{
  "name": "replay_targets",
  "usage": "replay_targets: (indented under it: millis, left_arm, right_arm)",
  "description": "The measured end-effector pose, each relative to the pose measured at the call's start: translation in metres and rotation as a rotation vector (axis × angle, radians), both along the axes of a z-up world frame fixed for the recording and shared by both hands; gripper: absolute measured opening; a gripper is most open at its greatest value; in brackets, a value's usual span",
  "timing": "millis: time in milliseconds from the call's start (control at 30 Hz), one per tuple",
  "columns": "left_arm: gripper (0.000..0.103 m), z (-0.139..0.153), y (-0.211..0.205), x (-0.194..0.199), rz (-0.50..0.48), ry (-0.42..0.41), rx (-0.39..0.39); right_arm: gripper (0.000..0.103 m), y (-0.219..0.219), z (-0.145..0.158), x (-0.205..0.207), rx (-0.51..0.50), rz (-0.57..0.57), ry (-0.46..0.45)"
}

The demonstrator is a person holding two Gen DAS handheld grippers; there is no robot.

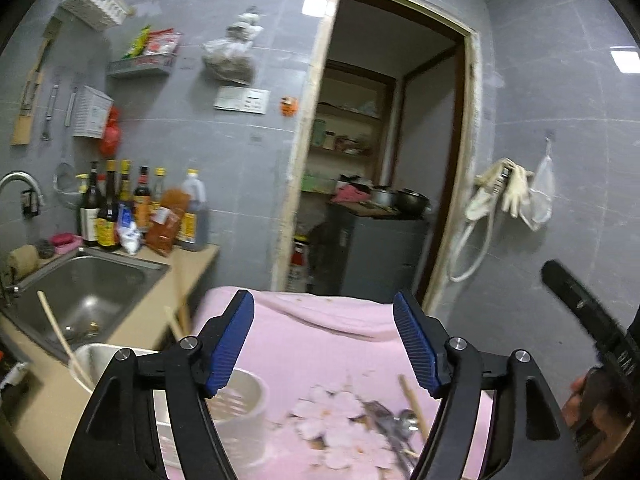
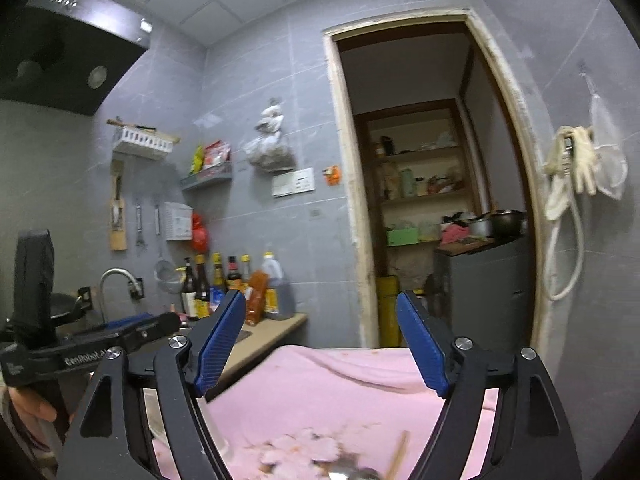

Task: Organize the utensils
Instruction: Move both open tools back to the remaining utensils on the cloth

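My left gripper [image 1: 324,344] is open and empty, held above a pink flowered cloth [image 1: 320,344]. A metal spoon [image 1: 394,426] and a wooden chopstick [image 1: 414,402] lie on the cloth near the right finger. A white holder cup [image 1: 244,412] stands at lower left beside a metal bowl [image 1: 96,356] with a wooden chopstick [image 1: 60,336] leaning in it. My right gripper [image 2: 320,344] is open and empty above the same cloth [image 2: 340,384]. The spoon [image 2: 352,472] and chopstick [image 2: 398,456] show at that view's bottom edge. The right gripper's body [image 1: 588,316] shows at the left view's right edge.
A steel sink [image 1: 88,284] with a tap [image 1: 20,180] is at left. Sauce bottles [image 1: 136,208] stand on the counter behind it. Utensils and baskets hang on the grey tiled wall. A doorway [image 1: 384,160] opens to a pantry. The left gripper's body [image 2: 80,344] is at left.
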State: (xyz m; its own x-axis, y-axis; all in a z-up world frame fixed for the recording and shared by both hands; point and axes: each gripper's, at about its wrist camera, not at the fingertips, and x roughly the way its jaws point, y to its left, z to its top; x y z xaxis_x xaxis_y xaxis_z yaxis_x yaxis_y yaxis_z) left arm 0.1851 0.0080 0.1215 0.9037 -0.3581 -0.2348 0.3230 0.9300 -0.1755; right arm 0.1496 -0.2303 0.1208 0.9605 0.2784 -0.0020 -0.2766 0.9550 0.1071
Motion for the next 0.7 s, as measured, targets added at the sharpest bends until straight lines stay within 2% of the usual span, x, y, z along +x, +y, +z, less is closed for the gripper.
replay_targets:
  millis: [233, 300, 467, 600, 700]
  left_arm:
    - [0.07, 0.005, -0.029, -0.008, -0.086, 0.016, -0.005]
    - [0.072, 0.007, -0.037, -0.015, -0.112, 0.024, -0.009]
    - [0.078, 0.007, -0.053, -0.027, -0.174, 0.039, 0.016]
    - [0.081, -0.006, -0.064, -0.029, -0.205, 0.09, 0.053]
    - [0.082, -0.026, -0.07, -0.028, -0.203, 0.143, 0.096]
  right_arm:
    - [0.089, -0.054, 0.043, -0.055, -0.078, -0.119, -0.033]
    - [0.096, -0.064, 0.054, -0.067, -0.114, -0.142, -0.018]
    - [0.103, -0.079, 0.07, -0.095, -0.185, -0.17, 0.045]
    - [0.103, -0.083, 0.052, -0.109, -0.207, -0.174, 0.117]
    - [0.103, -0.082, 0.023, -0.107, -0.201, -0.165, 0.176]
